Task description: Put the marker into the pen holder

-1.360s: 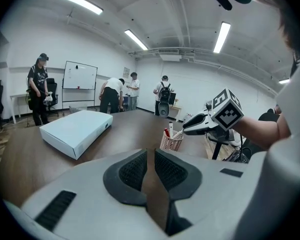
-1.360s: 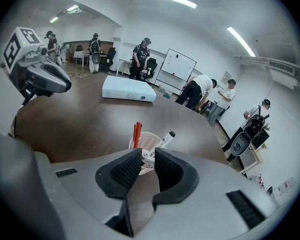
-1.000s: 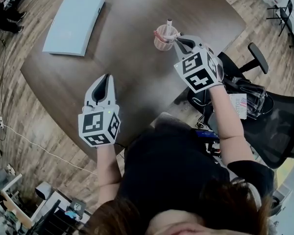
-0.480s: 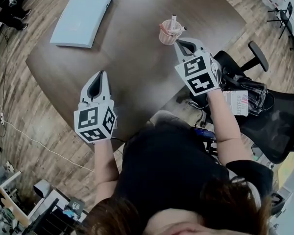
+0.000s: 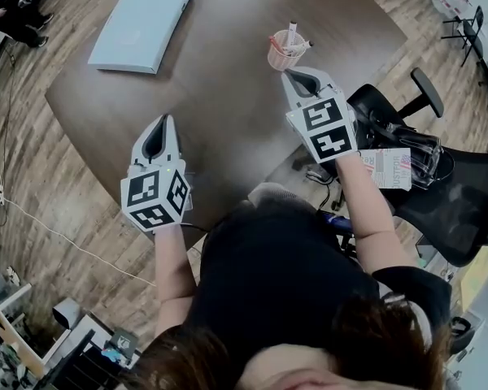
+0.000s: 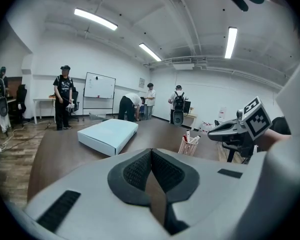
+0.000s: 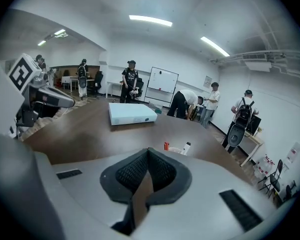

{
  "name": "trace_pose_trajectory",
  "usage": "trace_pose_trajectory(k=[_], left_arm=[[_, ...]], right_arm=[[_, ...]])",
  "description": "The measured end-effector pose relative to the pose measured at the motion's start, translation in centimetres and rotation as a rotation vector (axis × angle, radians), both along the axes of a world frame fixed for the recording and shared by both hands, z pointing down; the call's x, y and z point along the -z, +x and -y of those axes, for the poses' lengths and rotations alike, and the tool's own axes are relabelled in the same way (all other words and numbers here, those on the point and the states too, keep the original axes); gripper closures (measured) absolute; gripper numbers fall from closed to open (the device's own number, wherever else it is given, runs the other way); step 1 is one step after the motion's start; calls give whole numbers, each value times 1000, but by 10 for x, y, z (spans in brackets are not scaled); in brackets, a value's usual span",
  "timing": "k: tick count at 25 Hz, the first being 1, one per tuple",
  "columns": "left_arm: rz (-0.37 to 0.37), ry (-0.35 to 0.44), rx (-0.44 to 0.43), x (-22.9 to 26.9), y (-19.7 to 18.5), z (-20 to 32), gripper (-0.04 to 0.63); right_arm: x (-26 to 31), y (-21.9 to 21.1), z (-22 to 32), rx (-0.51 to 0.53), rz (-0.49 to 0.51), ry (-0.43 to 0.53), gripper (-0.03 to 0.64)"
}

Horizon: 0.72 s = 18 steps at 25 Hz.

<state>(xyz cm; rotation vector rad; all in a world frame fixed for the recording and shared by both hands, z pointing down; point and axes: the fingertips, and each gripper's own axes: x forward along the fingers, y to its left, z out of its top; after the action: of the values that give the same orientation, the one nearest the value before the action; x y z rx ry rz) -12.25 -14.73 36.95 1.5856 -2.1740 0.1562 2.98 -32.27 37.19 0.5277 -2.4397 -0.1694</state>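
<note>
The pink mesh pen holder [image 5: 283,58] stands on the dark wooden table [image 5: 228,104] near its right edge, with several markers [image 5: 291,39] upright in it. My right gripper [image 5: 287,74] is just short of the holder on the near side, shut and empty, not touching it. In the right gripper view its jaws [image 7: 148,152] meet, and a red and a white marker tip [image 7: 186,147] show just beyond them. My left gripper [image 5: 167,119] hovers over the table's near left part, shut with nothing in it [image 6: 151,152]. The left gripper view shows the holder [image 6: 189,146] ahead to the right.
A flat pale-blue box [image 5: 143,25] lies at the table's far left. A black office chair [image 5: 439,177] stands right of the table by my right arm. Several people [image 7: 131,81] stand at the far end of the room near a whiteboard [image 6: 99,85].
The right gripper has drawn back from the pen holder toward the person, and a gap now lies between them. The left gripper has also pulled back a little along the table.
</note>
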Motion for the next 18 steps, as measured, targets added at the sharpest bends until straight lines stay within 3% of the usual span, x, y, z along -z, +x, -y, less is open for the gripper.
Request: trace_pose_trajectory(k=[18], left_arm=[[-11,6,4,1,-2,-5,568]], right_arm=[[-3,-4,-17,3,35,-44,598]])
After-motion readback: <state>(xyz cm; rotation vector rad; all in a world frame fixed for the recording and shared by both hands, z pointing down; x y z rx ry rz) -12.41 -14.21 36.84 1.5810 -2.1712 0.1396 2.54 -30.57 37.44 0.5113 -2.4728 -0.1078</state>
